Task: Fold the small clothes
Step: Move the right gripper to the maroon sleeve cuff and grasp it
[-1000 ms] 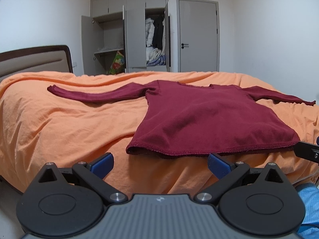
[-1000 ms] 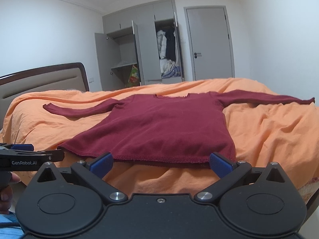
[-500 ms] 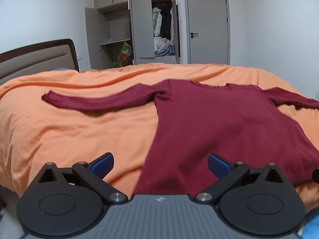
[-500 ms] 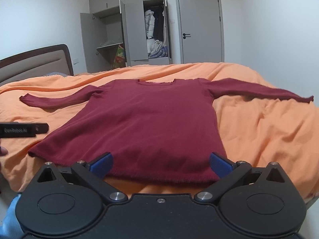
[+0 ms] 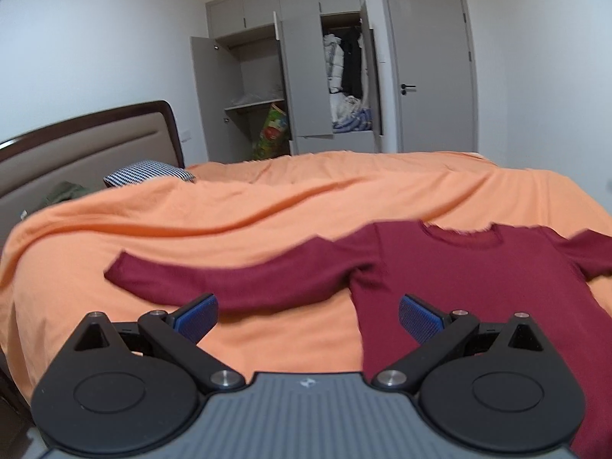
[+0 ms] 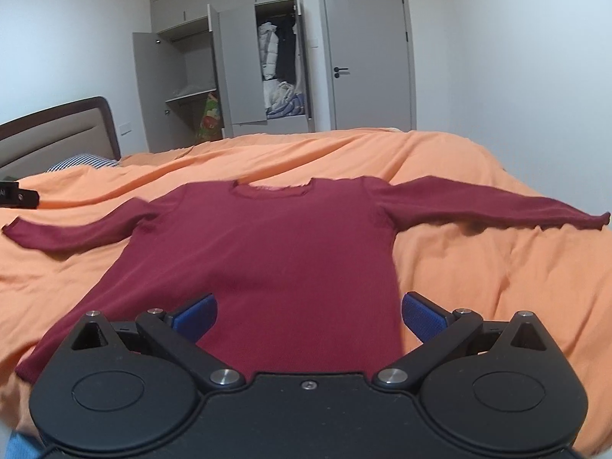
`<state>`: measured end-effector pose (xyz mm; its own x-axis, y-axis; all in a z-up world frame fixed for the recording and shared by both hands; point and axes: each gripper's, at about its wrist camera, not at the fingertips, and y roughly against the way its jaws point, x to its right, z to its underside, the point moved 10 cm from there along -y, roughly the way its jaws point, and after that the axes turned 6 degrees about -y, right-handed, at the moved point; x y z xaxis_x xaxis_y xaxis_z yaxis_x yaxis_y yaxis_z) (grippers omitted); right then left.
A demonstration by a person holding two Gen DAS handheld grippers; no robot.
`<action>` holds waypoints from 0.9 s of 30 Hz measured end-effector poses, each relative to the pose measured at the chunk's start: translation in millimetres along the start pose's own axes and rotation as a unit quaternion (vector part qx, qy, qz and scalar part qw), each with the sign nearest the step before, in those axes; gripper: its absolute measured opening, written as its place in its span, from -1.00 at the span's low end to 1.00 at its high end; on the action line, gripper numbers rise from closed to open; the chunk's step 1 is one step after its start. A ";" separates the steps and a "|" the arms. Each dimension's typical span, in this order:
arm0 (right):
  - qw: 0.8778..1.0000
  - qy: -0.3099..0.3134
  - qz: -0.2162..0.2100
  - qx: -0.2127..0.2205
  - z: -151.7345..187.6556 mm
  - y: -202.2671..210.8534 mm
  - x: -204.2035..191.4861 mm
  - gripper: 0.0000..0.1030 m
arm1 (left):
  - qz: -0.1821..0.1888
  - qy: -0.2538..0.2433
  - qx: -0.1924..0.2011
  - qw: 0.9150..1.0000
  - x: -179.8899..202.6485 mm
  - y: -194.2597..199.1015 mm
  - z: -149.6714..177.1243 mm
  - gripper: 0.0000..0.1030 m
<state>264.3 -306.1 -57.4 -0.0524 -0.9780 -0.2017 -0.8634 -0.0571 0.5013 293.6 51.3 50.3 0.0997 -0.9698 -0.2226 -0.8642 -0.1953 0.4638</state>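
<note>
A dark red long-sleeved top [image 6: 260, 244] lies flat on the orange bedspread [image 6: 497, 275], face up, both sleeves spread out sideways. In the left wrist view the same top [image 5: 459, 279] fills the right half, with its left sleeve [image 5: 214, 279] reaching out to the left. My left gripper [image 5: 308, 317] hovers open above the armpit area near that sleeve, holding nothing. My right gripper [image 6: 309, 315] hangs open over the lower right part of the top's body, also holding nothing. The tip of the left gripper [image 6: 17, 197] shows at the left edge of the right wrist view.
A padded headboard [image 5: 88, 153] and a checked pillow [image 5: 149, 172] stand at the left end of the bed. Beyond the bed an open grey wardrobe [image 5: 290, 84] holds clothes, beside a closed grey door [image 5: 432, 72]. The bedspread [image 5: 267, 214] has soft wrinkles.
Both grippers have moved forward and higher over the bed, from the hem up over the top's body. The left one has swung toward the left sleeve. Both stayed open.
</note>
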 end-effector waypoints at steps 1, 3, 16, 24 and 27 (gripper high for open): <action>1.000 -0.002 0.003 0.001 -5.7 -5.2 3.6 0.99 | -0.004 -0.001 0.000 1.000 -0.1 -6.7 -8.0 0.99; 1.000 -0.008 0.010 0.007 -18.6 -14.5 12.9 0.99 | -0.007 0.002 -0.003 1.000 1.1 -20.3 -22.9 0.99; 0.992 -0.079 0.067 0.066 -101.7 -74.8 143.4 0.99 | 0.084 0.005 -0.009 0.996 108.2 -105.2 -70.7 0.99; 0.975 -0.107 0.187 0.050 -124.5 -106.9 259.3 0.99 | 0.134 0.005 -0.033 0.990 189.9 -153.6 -46.5 0.99; 0.958 -0.126 0.256 0.040 -123.5 -111.7 309.2 0.99 | 0.146 0.002 -0.044 0.988 210.3 -167.4 -31.4 0.99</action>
<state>406.5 -626.9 -71.8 -0.5892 -0.7942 -0.1487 -0.7279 0.4418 0.5244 474.8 -124.6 -47.3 -0.1451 -0.9872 -0.0656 -0.8102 0.0806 0.5806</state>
